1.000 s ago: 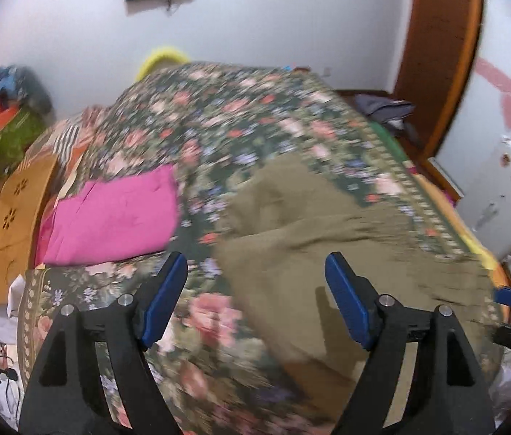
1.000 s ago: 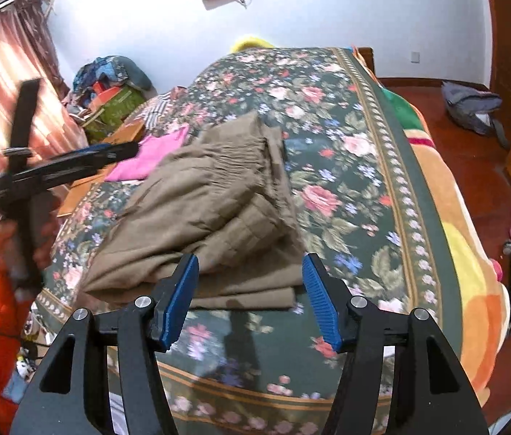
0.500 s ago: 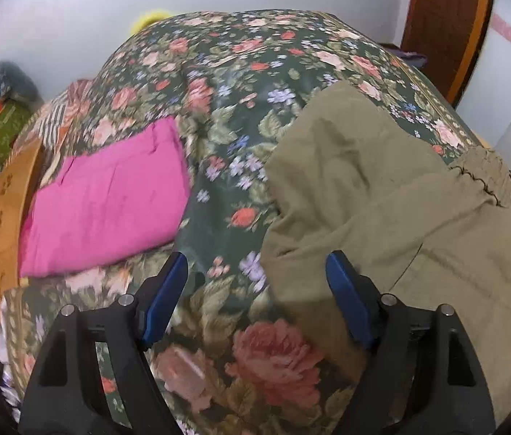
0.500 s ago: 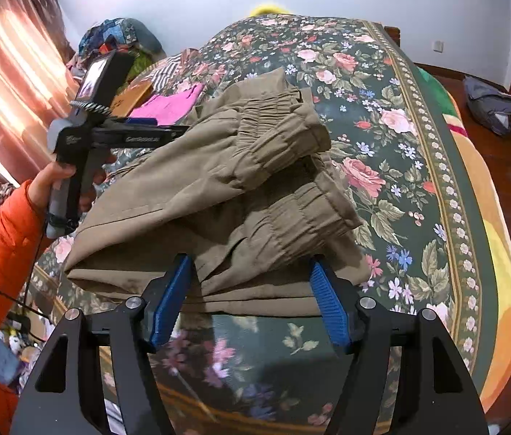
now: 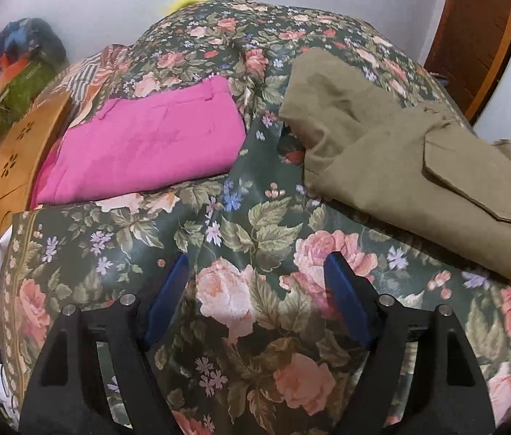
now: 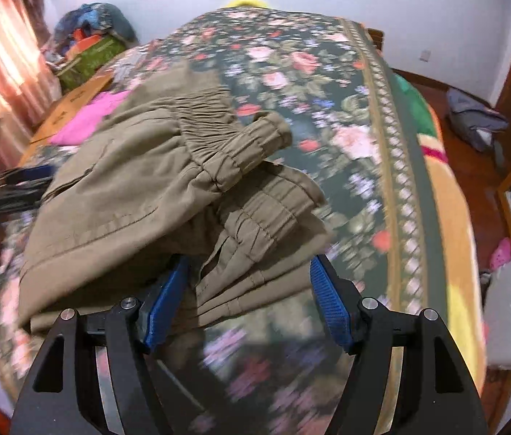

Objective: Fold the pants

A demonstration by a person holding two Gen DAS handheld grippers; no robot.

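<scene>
Both tongs stand with their jaws apart and grip nothing. Your left tongs (image 5: 255, 290) hang low over the floral bedspread (image 5: 241, 232), with only the rose print between the blue pads (image 5: 168, 297); no cloth lies in that gap. Your right tongs (image 6: 250, 290) have just been opening. The near edge of the olive pants (image 6: 139, 188) lies between their pads (image 6: 328, 304). The left-hand pad sits tucked under the overhanging fabric; the right-hand pad stands clear of it. Whether the left-hand pad touches the cloth, you cannot tell, as the frame is blurred there.

Locate the olive pants on the bed, folded into a thick bundle. In the right wrist view, the gathered elastic cuffs (image 6: 252, 145) lie on top, toward the middle of the bed. In the left wrist view, the same pants (image 5: 382, 152) lie to the right of your left tongs, apart from them, with a flapped pocket (image 5: 473, 185) facing up.

Note the folded pink garment (image 5: 146, 145) on the bed, just beside the pants on their left, with a strip of bedspread between the two. A wooden board (image 5: 12, 166) leans at the left edge of the bed. Your left tongs (image 6: 12, 185) also appear in the right wrist view, dark and blurred, at the left edge beside the pants.
</scene>
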